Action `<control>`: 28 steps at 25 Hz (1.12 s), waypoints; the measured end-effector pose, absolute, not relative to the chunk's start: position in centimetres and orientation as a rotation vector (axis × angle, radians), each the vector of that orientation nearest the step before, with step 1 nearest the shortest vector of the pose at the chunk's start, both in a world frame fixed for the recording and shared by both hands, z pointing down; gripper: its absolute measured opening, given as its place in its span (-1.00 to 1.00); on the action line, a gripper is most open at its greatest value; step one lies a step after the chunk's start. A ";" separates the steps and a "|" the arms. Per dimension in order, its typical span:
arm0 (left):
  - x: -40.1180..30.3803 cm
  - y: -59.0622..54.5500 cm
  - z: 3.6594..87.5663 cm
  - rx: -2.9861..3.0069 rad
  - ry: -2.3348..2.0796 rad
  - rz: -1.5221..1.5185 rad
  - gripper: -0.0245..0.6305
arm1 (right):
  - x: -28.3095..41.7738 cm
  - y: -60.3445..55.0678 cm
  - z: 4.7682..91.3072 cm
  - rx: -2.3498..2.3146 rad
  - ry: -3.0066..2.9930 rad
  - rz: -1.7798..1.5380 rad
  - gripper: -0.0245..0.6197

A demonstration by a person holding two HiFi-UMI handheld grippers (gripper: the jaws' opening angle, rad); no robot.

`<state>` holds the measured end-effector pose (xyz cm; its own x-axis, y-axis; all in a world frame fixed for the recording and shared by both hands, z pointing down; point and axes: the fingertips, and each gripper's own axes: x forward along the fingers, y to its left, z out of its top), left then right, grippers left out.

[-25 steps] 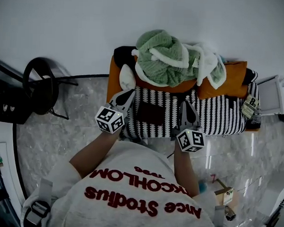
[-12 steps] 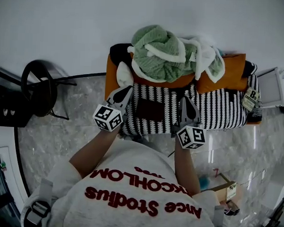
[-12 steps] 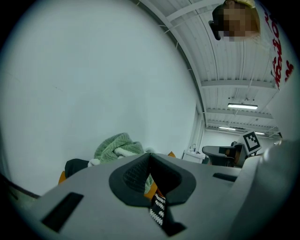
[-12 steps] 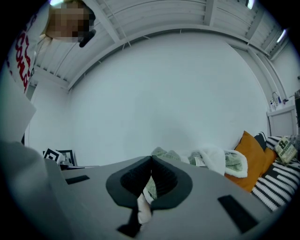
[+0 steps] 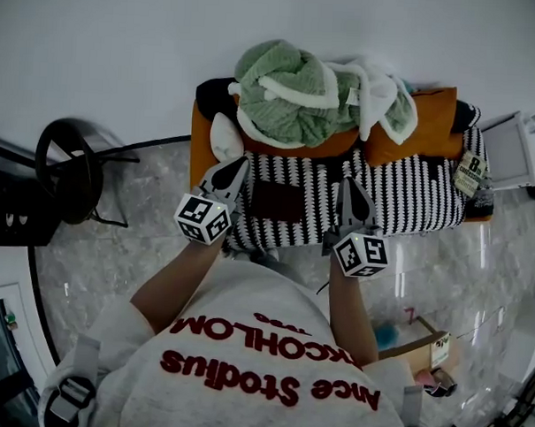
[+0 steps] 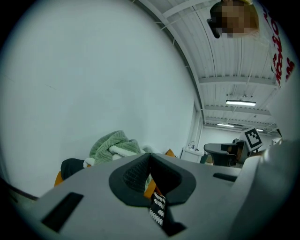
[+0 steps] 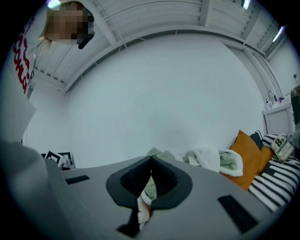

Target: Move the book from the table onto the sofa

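In the head view, the dark book (image 5: 275, 201) lies flat on the sofa's (image 5: 198, 143) black-and-white striped cover (image 5: 409, 210), between the 2 grippers. The left gripper (image 5: 237, 165) is just beside its left edge and the right gripper (image 5: 348, 185) is near its right. A green blanket (image 5: 282, 85) is heaped on an orange cushion (image 5: 426, 127) behind, and a chair (image 5: 70, 169) stands well apart at left. In the left gripper view, the jaws are pressed together with nothing between them. In the right gripper view, its jaws are likewise closed and empty.
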<state>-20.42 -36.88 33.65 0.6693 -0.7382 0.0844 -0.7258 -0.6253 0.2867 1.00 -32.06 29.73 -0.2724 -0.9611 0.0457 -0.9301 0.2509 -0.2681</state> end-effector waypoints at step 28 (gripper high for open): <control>-10.8 -33.2 33.8 2.790 -0.570 0.066 -0.87 | 5.2 -19.9 29.5 -2.260 1.890 -0.297 -0.84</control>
